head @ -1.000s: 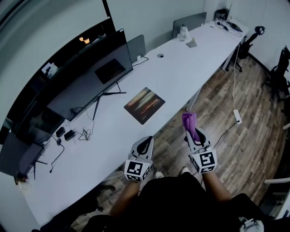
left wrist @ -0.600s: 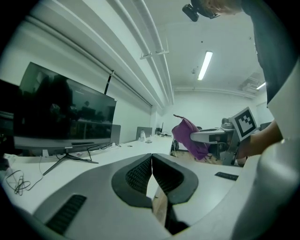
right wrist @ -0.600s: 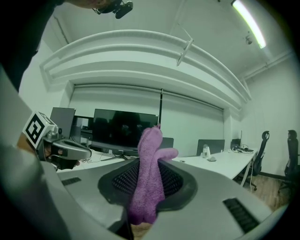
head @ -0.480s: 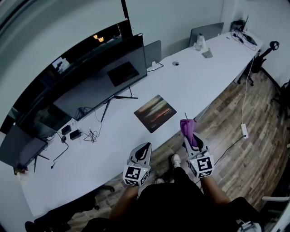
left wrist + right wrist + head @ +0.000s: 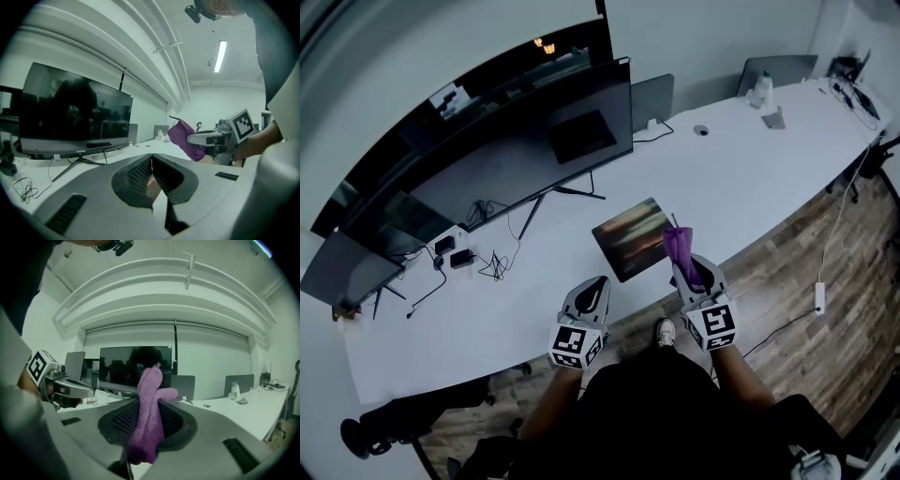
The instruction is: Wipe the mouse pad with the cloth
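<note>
A dark mouse pad (image 5: 630,238) with an orange streak lies on the long white desk (image 5: 534,281) in front of the big monitor. My right gripper (image 5: 689,265) is shut on a purple cloth (image 5: 681,247) (image 5: 148,416), held upright just off the pad's right front corner. The cloth (image 5: 185,138) also shows in the left gripper view, at the right. My left gripper (image 5: 597,290) is shut and holds nothing, hovering over the desk's front edge left of the pad.
A wide dark monitor (image 5: 525,159) stands behind the pad, with cables and adapters (image 5: 459,258) at its left. Far right on the desk are a bottle (image 5: 759,91) and small items. A wood floor (image 5: 825,244) lies right of the desk.
The head view has swung so the desk sits more centred. Both grippers have come nearer the desk edge, and the cloth is now beside the mouse pad's corner.
</note>
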`<state>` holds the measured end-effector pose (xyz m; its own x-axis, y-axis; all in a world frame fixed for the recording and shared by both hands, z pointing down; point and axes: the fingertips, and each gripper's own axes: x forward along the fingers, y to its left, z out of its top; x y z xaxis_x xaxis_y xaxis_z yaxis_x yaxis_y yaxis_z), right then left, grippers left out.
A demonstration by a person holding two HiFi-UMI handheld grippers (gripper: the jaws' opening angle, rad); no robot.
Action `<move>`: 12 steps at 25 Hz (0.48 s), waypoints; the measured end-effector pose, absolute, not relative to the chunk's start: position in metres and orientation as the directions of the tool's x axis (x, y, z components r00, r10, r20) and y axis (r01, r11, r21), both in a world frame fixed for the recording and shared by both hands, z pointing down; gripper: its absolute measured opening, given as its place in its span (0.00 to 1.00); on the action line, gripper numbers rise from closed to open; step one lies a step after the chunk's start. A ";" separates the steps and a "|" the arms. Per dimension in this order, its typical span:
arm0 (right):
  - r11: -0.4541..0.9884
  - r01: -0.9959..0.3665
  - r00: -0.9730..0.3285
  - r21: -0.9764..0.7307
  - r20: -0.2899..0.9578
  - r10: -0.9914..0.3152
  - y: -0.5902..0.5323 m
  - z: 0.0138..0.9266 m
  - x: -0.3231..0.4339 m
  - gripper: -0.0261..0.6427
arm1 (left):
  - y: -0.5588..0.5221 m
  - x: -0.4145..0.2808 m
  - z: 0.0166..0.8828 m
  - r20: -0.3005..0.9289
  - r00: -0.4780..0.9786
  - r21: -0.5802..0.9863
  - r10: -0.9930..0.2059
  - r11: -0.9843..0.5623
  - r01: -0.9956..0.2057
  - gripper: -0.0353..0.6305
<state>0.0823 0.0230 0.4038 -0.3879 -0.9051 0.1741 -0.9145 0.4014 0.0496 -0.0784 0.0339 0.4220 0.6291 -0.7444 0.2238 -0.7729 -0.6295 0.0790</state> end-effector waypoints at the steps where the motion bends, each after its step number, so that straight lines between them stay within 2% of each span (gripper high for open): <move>1: 0.425 -0.904 -0.411 0.050 0.176 -0.895 0.015 0.404 0.080 0.19 | 0.028 -0.079 0.423 0.228 0.614 0.077 -0.756 -0.615 -0.785 0.09; 12: 0.600 -0.799 -0.595 -0.040 0.191 -0.780 -0.044 0.432 0.066 0.19 | -0.017 -0.093 0.435 0.253 0.447 0.099 -0.858 -0.436 -0.894 0.09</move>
<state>0.0660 -0.0441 0.4319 -0.5954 -0.7804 0.1910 -0.7991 0.5998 -0.0401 -0.0932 -0.0169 0.4346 0.4469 -0.8579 0.2535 -0.8942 -0.4365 0.0994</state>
